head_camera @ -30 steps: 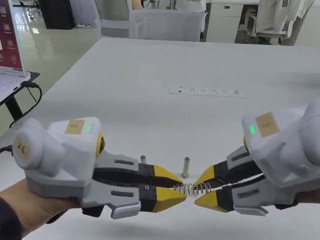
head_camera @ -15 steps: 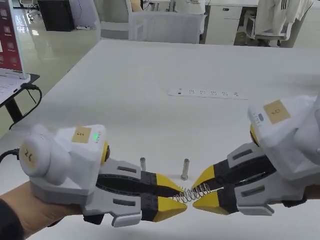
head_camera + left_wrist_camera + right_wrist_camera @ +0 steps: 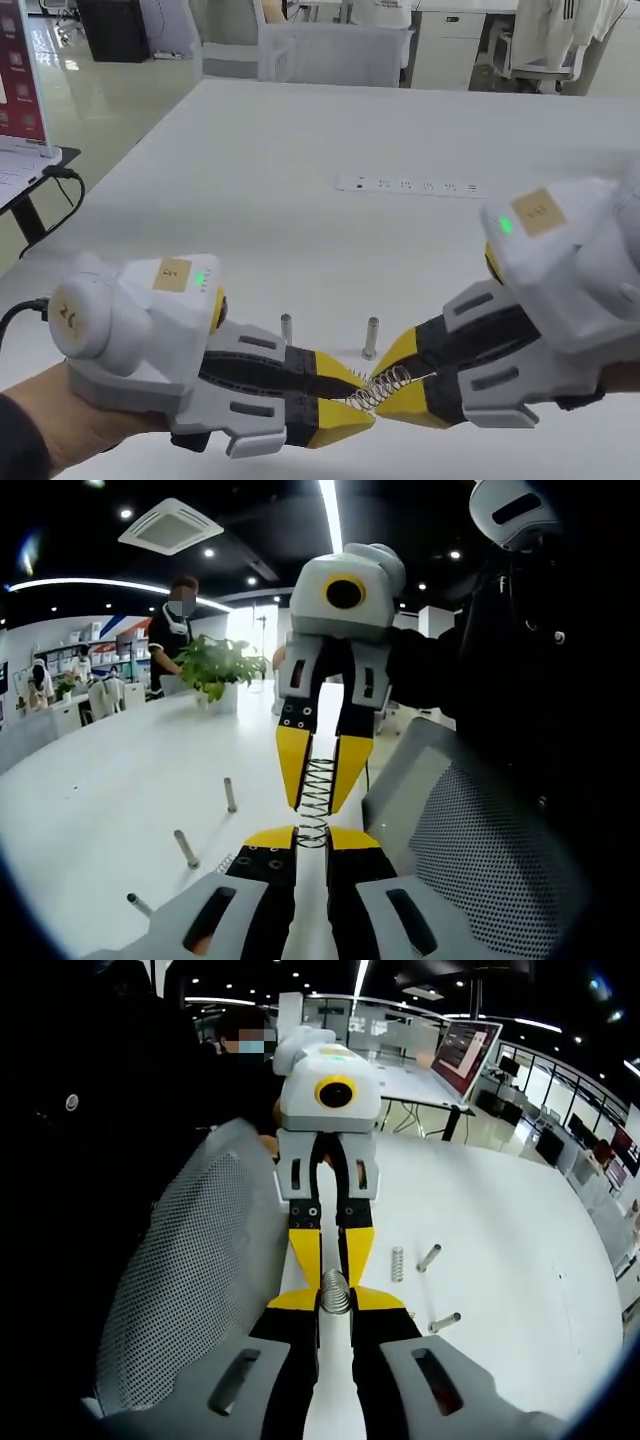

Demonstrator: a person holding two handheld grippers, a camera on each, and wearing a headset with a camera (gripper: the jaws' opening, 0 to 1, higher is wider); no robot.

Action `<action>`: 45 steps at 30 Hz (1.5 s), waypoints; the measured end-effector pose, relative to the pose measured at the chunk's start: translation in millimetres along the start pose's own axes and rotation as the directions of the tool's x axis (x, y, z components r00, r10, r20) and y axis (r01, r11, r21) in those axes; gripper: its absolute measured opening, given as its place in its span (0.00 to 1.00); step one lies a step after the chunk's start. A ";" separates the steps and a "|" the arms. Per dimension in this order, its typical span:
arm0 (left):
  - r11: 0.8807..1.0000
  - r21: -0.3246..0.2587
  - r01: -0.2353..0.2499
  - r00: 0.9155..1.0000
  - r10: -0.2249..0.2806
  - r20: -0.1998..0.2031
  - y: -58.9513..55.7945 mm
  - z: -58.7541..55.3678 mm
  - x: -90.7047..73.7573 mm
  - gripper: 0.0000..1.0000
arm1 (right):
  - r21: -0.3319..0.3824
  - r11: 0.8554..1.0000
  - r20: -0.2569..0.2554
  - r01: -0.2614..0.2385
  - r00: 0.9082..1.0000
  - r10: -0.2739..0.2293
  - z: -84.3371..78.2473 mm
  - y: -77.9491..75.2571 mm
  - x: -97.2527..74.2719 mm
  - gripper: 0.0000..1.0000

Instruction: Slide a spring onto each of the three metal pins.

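A small steel spring (image 3: 379, 386) spans the gap between the two grippers just above the white table (image 3: 300, 200). My left gripper (image 3: 362, 402) is shut on its near-left end and my right gripper (image 3: 392, 384) is shut on the other end. In the left gripper view the spring (image 3: 317, 798) runs from my own jaws up into the right gripper's yellow jaws. In the right gripper view the spring (image 3: 335, 1291) is seen end-on. Two upright metal pins (image 3: 286, 328) (image 3: 372, 338) stand just behind the grippers. Three pins (image 3: 230, 794) (image 3: 186, 848) (image 3: 140, 905) appear in the left gripper view.
A loose spring (image 3: 397, 1263) lies on the table beside a pin (image 3: 429, 1257). A white power strip (image 3: 415, 185) lies farther back. A laptop (image 3: 15, 100) sits on a stand at the left. A mesh chair back (image 3: 470, 830) is close by.
The right gripper has moved left toward the left gripper, so the spring between them looks shorter and more tilted. The pins have not moved.
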State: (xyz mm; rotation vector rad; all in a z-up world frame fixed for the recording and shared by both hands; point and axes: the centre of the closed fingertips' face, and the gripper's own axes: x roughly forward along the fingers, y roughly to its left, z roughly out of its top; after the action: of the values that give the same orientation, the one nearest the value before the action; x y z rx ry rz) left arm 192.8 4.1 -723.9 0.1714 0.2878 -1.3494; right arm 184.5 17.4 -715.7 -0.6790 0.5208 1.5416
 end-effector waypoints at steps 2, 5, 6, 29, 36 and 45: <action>1.000 -0.002 -0.001 1.000 0.001 0.002 0.5 -0.1 0.2 0.03 | 0.000 1.000 -0.002 0.000 1.000 0.000 1.7 -0.2 0.2 0.09; 1.000 -0.001 0.000 1.000 0.000 0.000 0.4 -1.0 1.2 0.03 | -0.005 1.000 -0.012 -0.003 1.000 0.002 3.3 0.5 1.2 0.09; 1.000 0.001 -0.001 1.000 0.001 -0.002 0.5 -1.2 1.4 0.03 | -0.008 1.000 -0.015 -0.005 1.000 0.005 3.8 1.0 1.6 0.09; 0.999 -0.014 -0.048 0.999 0.048 -0.023 11.0 -7.8 0.0 0.25 | -0.014 1.000 -0.046 0.007 0.999 -0.008 3.2 -5.9 -1.0 0.09; 0.996 -0.036 -0.080 0.996 0.079 -0.034 18.3 -12.3 -2.7 0.38 | -0.009 1.000 -0.065 0.027 0.997 -0.028 -3.5 -11.2 -7.2 0.09; 0.991 -0.045 -0.127 0.991 0.124 -0.055 28.2 -19.6 -8.8 0.51 | 0.005 0.998 -0.089 0.056 0.994 -0.055 -13.5 -21.4 -16.5 0.09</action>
State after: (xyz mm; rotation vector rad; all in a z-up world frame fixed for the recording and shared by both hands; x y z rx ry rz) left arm 216.6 23.9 -741.1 0.1815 0.3472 -1.2135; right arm 207.5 -1.9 -712.5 -0.7529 0.5697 1.4615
